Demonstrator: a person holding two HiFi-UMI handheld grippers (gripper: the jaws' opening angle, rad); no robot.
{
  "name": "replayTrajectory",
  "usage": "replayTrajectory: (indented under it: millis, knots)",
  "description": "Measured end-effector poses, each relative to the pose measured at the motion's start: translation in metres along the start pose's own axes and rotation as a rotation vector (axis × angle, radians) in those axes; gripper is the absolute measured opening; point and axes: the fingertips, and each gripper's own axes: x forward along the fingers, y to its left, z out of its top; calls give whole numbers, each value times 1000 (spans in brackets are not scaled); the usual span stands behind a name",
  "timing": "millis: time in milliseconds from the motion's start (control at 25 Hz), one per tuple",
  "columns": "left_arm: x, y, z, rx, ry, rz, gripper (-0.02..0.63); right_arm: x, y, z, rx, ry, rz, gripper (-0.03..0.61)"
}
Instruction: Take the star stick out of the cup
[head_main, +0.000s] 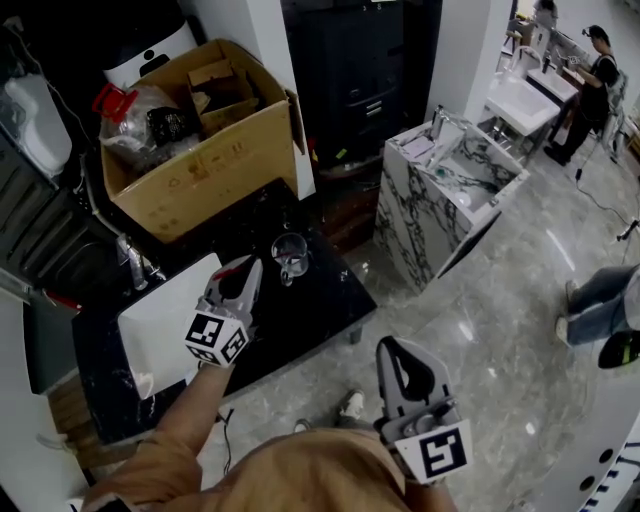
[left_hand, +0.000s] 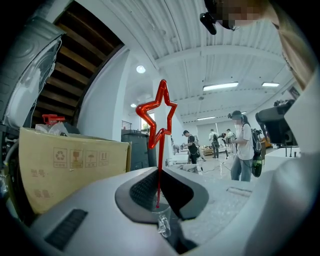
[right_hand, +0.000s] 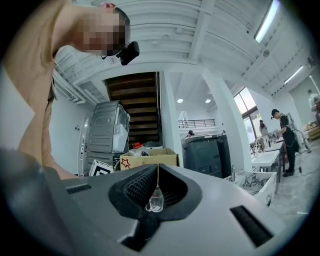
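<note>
Left claw (left_hand: 158, 192): closed on the thin red shaft of the star stick (left_hand: 159, 120). The stick stands upright across the level jaws, star on top and well above them. The shaft is pinched near its lower end, and only a short stub shows beneath the pads.

Glass cup (head_main: 290, 257): upright on the dark desk (head_main: 322, 312), just beyond the left claw's tips. From the left gripper view it sits below the stick's lower end. The stick looks lifted out, or very nearly. I cannot tell whether the tip has fully cleared the rim.

Right claw (right_hand: 158, 177): jaws together, nothing between them. It hangs over the floor, well apart from the cup, so nothing steadies the glass.

Cardboard box (head_main: 200, 170): on the desk behind the cup, full of odds and ends.

Risks, as judged from here:
- A sideways move before the tip is above the rim could hook the cup and tip or drag it. The cup is light, unbraced glass on a hard, slick top.
- The grip is low on a thin, smooth shaft with the heavy end up. The stick could pivot in the pads or slip through on a quick swing or a roll of the hand.
- Carrying the stick back towards the box could snag the star on its flaps.
</note>
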Motion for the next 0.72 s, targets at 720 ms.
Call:
replayTrajectory:
  millis: [720]
  knots:
    - [-49, -5, 35, -76, -60, -23, 12, 14, 34, 6, -6, -9, 72, 3]
